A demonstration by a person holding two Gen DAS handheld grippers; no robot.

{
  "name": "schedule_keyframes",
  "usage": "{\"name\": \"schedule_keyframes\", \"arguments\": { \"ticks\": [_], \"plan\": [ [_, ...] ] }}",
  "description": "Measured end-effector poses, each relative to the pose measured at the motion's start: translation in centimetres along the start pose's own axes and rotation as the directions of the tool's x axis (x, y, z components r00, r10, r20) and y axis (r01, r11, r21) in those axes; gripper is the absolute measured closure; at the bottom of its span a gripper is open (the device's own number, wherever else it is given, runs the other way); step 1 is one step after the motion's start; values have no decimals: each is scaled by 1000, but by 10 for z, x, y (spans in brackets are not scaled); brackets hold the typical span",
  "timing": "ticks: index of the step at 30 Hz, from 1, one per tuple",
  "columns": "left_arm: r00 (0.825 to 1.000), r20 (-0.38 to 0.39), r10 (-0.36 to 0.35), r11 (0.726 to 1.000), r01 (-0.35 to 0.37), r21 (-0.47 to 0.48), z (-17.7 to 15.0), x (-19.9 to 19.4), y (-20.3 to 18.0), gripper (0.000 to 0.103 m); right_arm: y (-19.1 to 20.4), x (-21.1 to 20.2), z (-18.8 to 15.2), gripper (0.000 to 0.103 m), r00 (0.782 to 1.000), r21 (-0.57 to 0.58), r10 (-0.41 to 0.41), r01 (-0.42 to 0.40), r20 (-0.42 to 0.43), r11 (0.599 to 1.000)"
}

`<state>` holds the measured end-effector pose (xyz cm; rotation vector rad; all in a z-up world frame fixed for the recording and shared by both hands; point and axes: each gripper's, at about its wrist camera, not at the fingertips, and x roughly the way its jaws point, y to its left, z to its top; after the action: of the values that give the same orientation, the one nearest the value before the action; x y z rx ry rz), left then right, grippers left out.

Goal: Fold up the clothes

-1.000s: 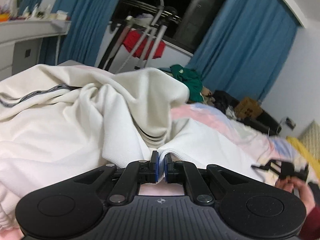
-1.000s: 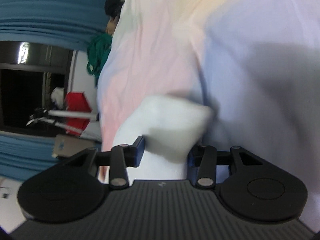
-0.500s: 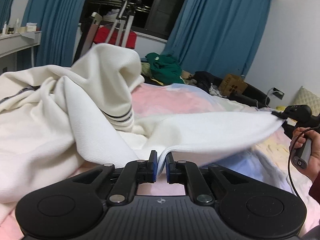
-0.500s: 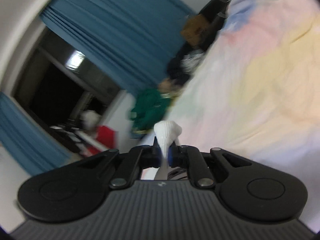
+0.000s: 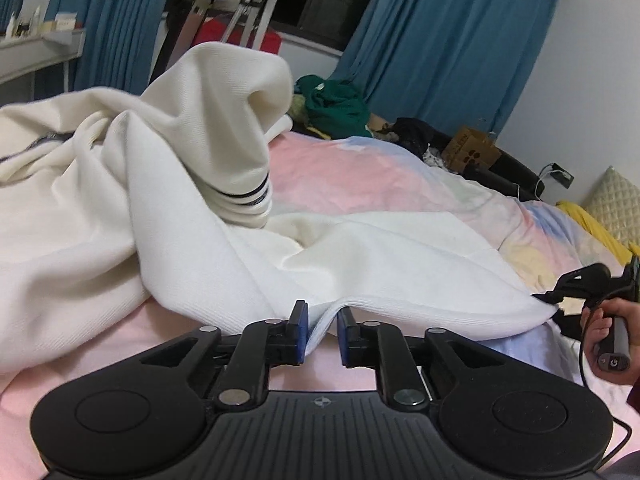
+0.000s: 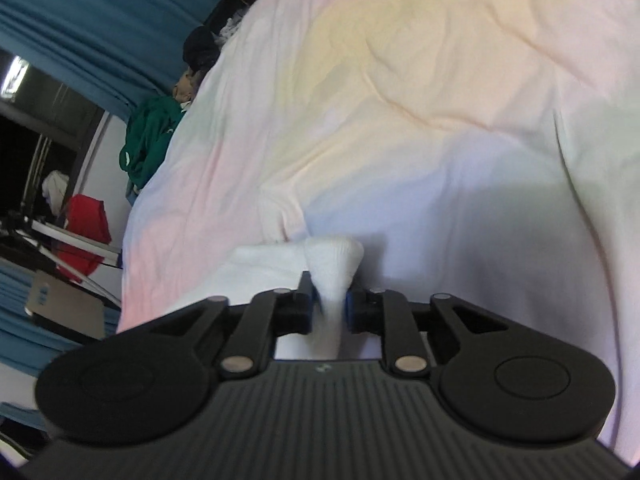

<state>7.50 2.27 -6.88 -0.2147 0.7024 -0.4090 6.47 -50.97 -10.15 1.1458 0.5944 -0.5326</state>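
Observation:
A cream white sweater (image 5: 168, 184) with dark stripes on its cuff lies crumpled on the pastel bed sheet (image 5: 360, 172). Its hem stretches low across the left wrist view. My left gripper (image 5: 322, 330) has its jaws slightly apart, with the hem edge lying loosely between them. My right gripper (image 6: 329, 304) is closed on the other hem corner (image 6: 334, 258), a bunched white tip poking out past the fingers. It also shows at the right edge of the left wrist view (image 5: 560, 300), held in a hand and pinching the hem.
A green garment (image 5: 336, 106) and dark clothes (image 5: 416, 136) lie at the bed's far side, by a cardboard box (image 5: 472, 152). Blue curtains, a drying rack with a red cloth (image 5: 236, 32) and a shelf (image 5: 36, 52) stand behind. A yellow cloth and pillow (image 5: 612, 208) sit right.
The hem has been pulled out flat and lowered toward the bed. My left jaws have opened a little and loosened on the hem. My right gripper has swung down toward the sheet, still gripping.

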Motion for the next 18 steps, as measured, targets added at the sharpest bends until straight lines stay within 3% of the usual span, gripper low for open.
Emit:
{"name": "schedule_keyframes", "arguments": {
  "ticks": [3,5,8,11,14,18],
  "plan": [
    [999,-31,-10,996,7,-84,3,-11,10,73,-9,-8,-1,74,999,49,27,-26,-23,998],
    [999,-39,-20,985,13,-172,4,-22,20,38,-7,-12,-1,74,999,45,31,-29,-35,999],
    [997,-47,-58,940,39,-338,4,-39,42,32,-3,-17,-5,74,998,44,40,-38,-51,998],
    [997,-42,-67,858,36,-512,-3,-49,69,22,-5,-23,-10,74,997,67,47,-42,-65,997],
    [997,-27,-70,748,34,-663,-12,-54,97,22,-7,-26,-16,74,996,90,40,-32,-85,995],
    [1000,-15,-5,598,-9,-801,-23,-56,126,22,-4,-24,-18,73,996,67,35,-29,-87,997]
  ]
}}
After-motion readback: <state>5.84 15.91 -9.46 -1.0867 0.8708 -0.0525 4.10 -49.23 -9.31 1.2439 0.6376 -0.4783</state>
